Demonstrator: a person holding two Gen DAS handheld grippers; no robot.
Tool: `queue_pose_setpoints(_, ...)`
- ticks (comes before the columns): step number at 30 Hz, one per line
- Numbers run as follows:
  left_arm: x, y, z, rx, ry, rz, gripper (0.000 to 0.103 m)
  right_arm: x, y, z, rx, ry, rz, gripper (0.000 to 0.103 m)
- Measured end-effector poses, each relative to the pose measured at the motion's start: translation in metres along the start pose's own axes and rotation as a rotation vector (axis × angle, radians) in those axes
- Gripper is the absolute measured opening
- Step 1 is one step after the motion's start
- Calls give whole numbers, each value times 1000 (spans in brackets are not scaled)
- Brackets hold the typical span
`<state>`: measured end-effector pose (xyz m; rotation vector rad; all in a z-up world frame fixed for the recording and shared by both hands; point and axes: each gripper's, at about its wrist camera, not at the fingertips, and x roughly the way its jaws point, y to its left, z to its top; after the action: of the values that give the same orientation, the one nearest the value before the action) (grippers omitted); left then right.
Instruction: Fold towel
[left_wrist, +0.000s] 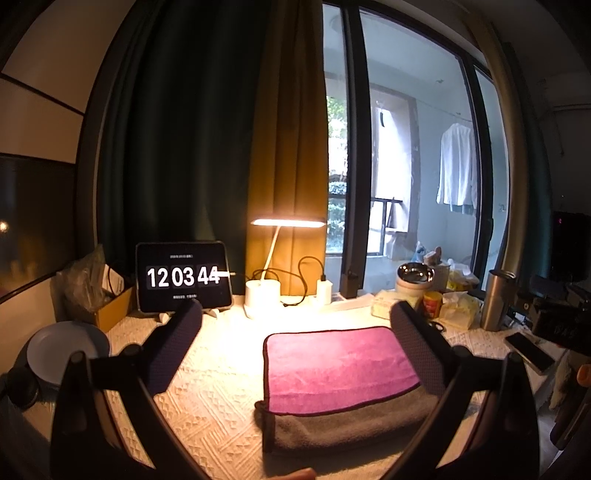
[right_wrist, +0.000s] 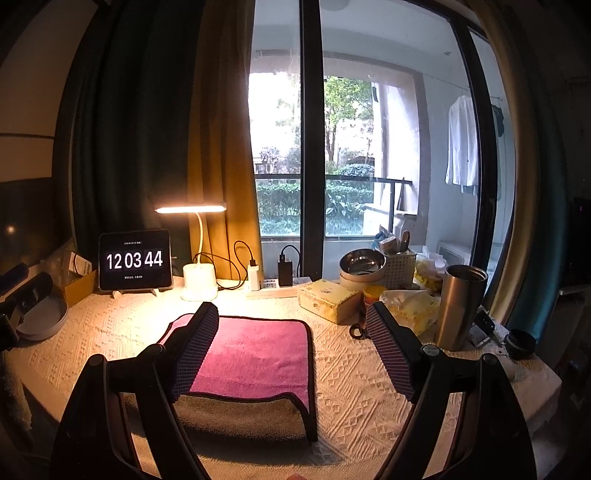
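Both grippers hang above the table with nothing between their pads. Left gripper (left_wrist: 295, 347): fingers spread wide, empty, its right finger overlapping the towel's right edge in view. Right gripper (right_wrist: 293, 349): fingers likewise spread and empty, its left finger in front of the towel's left side.

Towel (left_wrist: 340, 369) lies flat on the textured white tablecloth (left_wrist: 207, 391), magenta face folded over grey, with a grey strip exposed along the near edge. Judgement: at least one fold is complete; the spread fingers suit a fresh grasp or a finished release.

Obstructions lie beyond the towel: desk lamp (right_wrist: 195, 254), tablet clock (right_wrist: 135, 260), tissue box (right_wrist: 328, 299), steel tumbler (right_wrist: 460, 306), and a plate (left_wrist: 70, 350) at left. None touches the towel.
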<state>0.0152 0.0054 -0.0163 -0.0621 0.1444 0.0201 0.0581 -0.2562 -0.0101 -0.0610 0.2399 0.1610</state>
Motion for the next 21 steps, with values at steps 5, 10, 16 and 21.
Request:
queue_pose_setpoints(5,0,0,0,0,-1,0,103,-1,0,0,1,0,1,85)
queue_pose_setpoints(10,0,0,1,0,-2,0,103,-1,1,0,1,-6,1,85)
queue_pose_setpoints(16,-1,-1,1,3,-5,-1,103,-2,1,3,2,-4,1,85)
queue_pose_setpoints(21,-1,-1,1,2,-5,-1,103,-2,1,3,2,-6,2,85)
